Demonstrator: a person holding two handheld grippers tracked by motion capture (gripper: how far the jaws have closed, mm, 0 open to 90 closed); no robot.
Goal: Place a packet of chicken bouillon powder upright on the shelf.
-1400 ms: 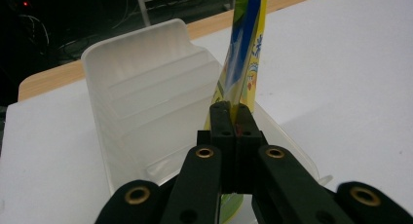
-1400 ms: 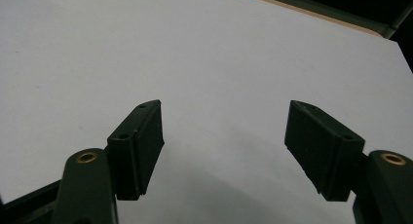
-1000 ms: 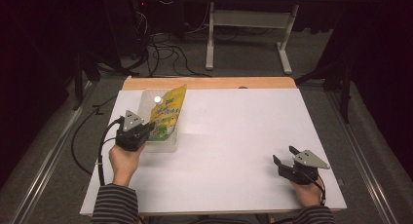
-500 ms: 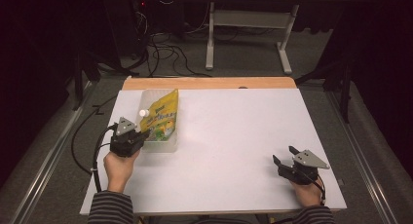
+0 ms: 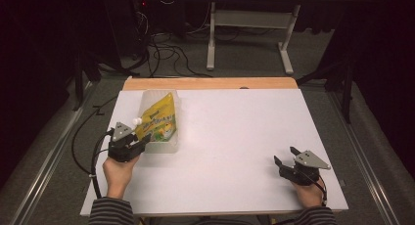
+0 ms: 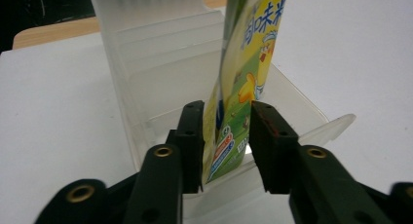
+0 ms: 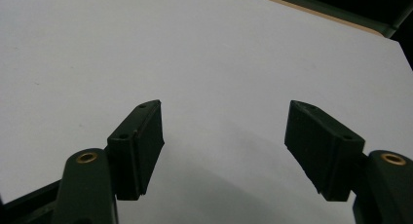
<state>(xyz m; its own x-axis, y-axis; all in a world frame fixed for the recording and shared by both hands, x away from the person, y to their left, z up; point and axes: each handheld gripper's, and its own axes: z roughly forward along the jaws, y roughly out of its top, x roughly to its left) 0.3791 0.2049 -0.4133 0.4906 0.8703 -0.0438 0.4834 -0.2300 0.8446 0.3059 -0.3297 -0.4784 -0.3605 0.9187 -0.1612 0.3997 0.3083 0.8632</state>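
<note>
While the jaws have just opened, they hide the pouch's (image 6: 243, 87) lower edge.

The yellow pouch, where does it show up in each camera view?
High view: the yellow pouch stands at the left, in the clear plastic bin.
Left gripper view: centre, upright between the left hand-held gripper jaws, which have just been opening.
Right gripper view: not in it.
Shared landmark: the white tabletop.

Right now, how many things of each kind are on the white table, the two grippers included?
Yellow-green pouch: 1
Clear plastic bin: 1
Grippers: 2, the left gripper and the right gripper
Total: 4
</note>
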